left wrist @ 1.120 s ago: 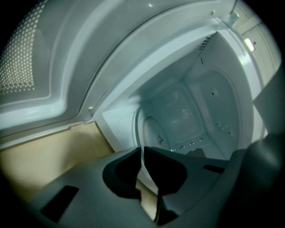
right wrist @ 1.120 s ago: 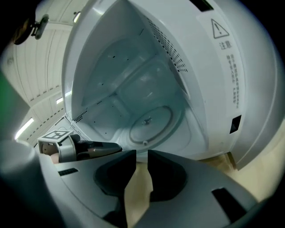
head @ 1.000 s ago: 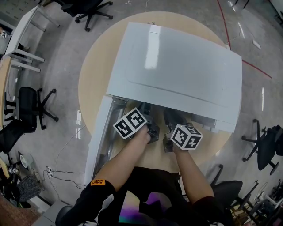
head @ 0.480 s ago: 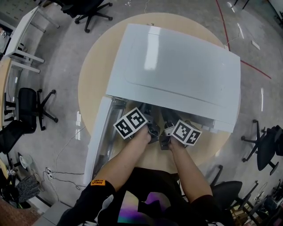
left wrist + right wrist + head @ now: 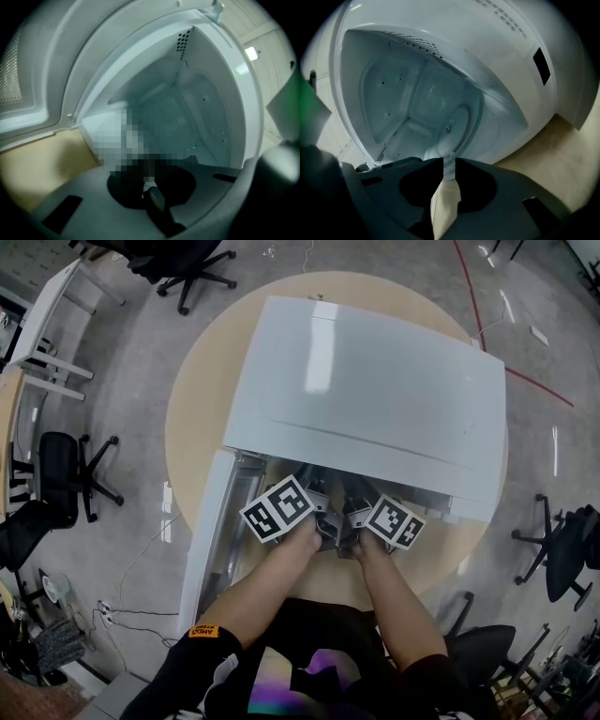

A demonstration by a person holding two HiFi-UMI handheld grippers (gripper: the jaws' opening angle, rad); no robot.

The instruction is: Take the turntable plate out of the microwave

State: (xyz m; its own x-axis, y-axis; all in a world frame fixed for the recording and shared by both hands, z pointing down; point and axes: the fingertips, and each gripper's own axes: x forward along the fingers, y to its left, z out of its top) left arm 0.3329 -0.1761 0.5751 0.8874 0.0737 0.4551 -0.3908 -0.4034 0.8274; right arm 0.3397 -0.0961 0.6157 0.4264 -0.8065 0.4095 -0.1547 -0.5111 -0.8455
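The microwave (image 5: 366,390) sits on a round bench (image 5: 202,381), its door (image 5: 208,521) swung open at its left side. At the mouth of the microwave, the left hand-held gripper (image 5: 147,180) is clenched to a thin slit with a pale sliver in it (too blurred to name). Just right of it, the right hand-held gripper (image 5: 449,168) is grasping the near rim of the turntable plate (image 5: 457,126), which lies inside the microwave's cavity.
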